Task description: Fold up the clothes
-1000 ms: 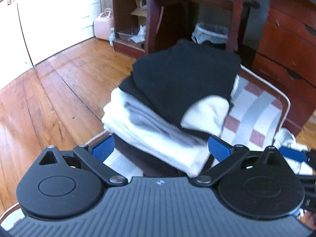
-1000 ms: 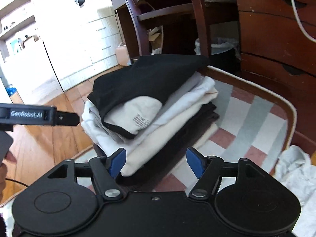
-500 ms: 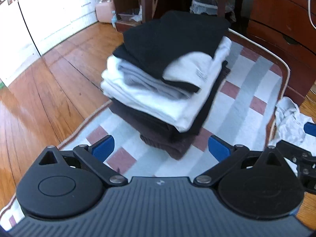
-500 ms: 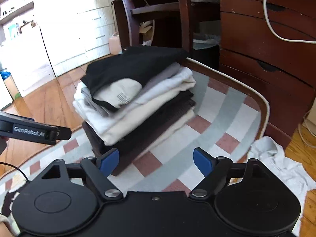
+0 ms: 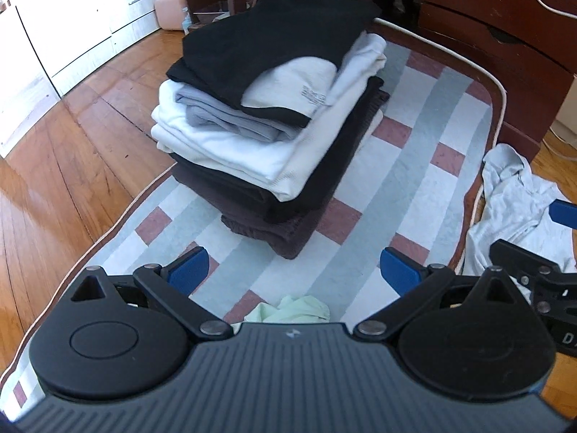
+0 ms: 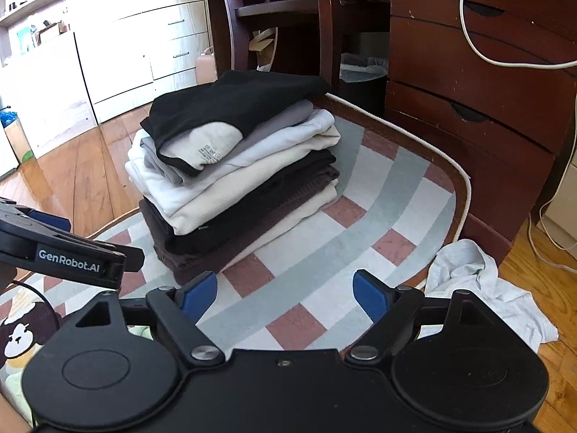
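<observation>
A stack of folded clothes [image 5: 274, 115] [image 6: 234, 158] sits on a striped rug [image 5: 404, 187] [image 6: 378, 216], with a black garment [image 5: 274, 36] [image 6: 230, 101] on top, white and grey ones below, dark brown at the bottom. My left gripper [image 5: 294, 274] hangs open a short way in front of the stack, empty. My right gripper [image 6: 285, 290] is open and empty too, also short of the stack. A crumpled light grey garment [image 5: 515, 202] [image 6: 479, 285] lies off the rug's right edge. A pale green cloth [image 5: 292, 308] lies just under the left gripper.
A dark wooden chest of drawers [image 6: 479, 83] stands right behind the rug, a chair [image 6: 288, 11] behind the stack, a bin [image 6: 362, 68] beside it. White cabinets [image 6: 119, 47] line the far left. A white cable [image 6: 505, 59] hangs over the drawers. Wood floor [image 5: 54, 151] lies left.
Both grippers have pulled back and up from the stack, which now looks smaller and farther. More rug shows in front, and the pale green cloth has come into view.
</observation>
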Motion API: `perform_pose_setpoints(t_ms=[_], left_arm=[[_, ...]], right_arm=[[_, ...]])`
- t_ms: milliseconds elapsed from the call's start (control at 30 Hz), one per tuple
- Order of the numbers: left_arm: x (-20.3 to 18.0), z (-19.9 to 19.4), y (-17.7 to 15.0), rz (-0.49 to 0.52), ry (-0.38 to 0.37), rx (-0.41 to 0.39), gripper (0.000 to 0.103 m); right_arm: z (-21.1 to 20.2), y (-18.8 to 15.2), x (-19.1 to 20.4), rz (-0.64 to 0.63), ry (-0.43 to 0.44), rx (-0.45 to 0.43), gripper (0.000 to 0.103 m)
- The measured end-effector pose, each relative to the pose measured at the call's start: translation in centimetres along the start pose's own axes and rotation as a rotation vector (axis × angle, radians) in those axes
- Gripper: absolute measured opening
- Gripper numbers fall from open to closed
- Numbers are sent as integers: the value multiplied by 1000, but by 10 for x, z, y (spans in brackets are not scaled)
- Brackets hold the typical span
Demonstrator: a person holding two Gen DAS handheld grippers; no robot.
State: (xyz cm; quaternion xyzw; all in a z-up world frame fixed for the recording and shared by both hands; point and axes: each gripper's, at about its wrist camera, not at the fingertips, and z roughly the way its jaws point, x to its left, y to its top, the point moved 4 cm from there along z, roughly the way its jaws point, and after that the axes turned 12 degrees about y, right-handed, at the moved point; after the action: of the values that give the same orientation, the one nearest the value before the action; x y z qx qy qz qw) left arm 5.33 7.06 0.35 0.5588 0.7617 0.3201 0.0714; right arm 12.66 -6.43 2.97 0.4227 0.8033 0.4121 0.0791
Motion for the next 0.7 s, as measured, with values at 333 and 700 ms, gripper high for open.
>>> perform_pose_setpoints(t_ms=[333, 700], left_arm=[[-9, -4, -3, 17, -3, 10, 103], [-7, -11, -7, 36, 3, -22, 103]], right_arm=[[-2, -6, -1, -21, -6, 10, 86], [-3, -10, 8, -49, -20, 17, 86]])
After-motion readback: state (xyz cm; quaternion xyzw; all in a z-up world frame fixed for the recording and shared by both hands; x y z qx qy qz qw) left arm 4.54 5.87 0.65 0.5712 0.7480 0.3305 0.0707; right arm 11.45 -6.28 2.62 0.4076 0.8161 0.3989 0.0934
